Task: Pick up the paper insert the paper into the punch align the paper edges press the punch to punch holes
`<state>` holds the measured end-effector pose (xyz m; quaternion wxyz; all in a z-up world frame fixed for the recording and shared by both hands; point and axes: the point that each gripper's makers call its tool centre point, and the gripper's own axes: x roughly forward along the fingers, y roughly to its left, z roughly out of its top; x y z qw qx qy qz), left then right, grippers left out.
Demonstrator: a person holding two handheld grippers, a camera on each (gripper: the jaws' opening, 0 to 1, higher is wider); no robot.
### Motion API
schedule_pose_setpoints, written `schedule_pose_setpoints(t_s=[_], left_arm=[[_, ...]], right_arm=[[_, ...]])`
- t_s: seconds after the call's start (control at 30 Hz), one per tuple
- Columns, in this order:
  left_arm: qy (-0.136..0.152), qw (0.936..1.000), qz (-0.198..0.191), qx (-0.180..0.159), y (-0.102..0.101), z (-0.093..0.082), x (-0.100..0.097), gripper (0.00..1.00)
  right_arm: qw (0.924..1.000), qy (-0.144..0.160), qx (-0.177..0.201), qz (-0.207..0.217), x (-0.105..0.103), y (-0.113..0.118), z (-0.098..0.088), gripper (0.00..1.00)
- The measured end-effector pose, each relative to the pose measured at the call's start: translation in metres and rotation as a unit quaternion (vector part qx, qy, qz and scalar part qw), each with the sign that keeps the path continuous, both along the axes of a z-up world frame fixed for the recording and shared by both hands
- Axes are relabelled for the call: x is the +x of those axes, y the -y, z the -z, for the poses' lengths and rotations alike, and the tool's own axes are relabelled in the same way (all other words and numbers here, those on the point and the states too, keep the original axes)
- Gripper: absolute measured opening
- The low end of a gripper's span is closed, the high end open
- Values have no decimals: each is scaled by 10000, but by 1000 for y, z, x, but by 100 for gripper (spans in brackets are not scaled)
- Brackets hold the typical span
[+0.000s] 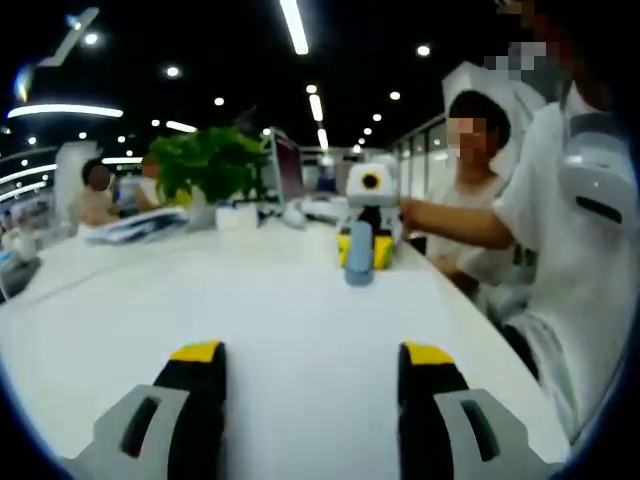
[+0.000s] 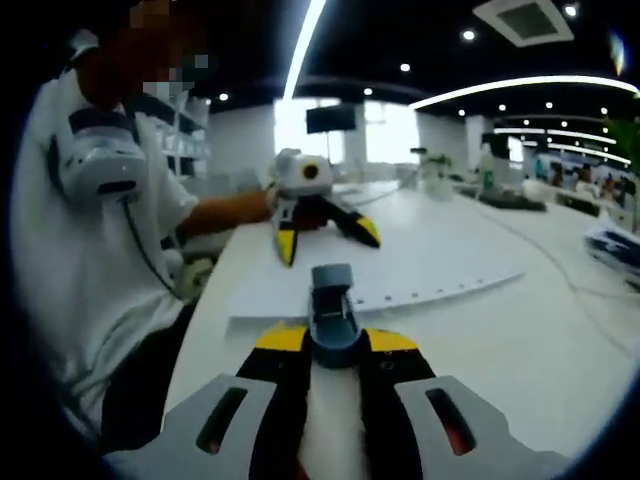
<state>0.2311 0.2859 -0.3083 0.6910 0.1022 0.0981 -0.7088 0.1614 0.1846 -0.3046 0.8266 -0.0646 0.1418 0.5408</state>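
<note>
In the right gripper view, the right gripper [image 2: 335,345] rises from the bottom edge with its yellow-tipped black jaws closed against the sides of a blue-grey hole punch [image 2: 333,318], which sits between the tips and points away across the white table [image 2: 560,340]. Just beyond the punch lies a white sheet of paper [image 2: 400,270], flat on the table, with a row of small holes along its near edge. At the far side of the sheet, the left gripper [image 2: 322,228] hangs over the paper with its jaws spread wide and nothing between them; whether its tips touch the sheet is hard to tell.

In the left gripper view, that gripper's own jaws stand well apart and empty above bare tabletop. Far ahead, the right gripper [image 1: 364,240] faces the camera with the punch [image 1: 359,262] in front of it. A person in white [image 1: 560,250] sits at the table edge, cut off by the frame. A leafy plant [image 1: 210,165] stands further back; the paper itself is hard to make out against the white table in this view.
</note>
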Motion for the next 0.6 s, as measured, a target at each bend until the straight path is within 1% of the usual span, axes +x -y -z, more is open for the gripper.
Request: schedule_pose_setpoints(t_s=[0.6], left_arm=[[-2,10000,0,-6,1,0,1,70]], right_arm=[[9999,0,-19,-127,-4,-2,0,23]])
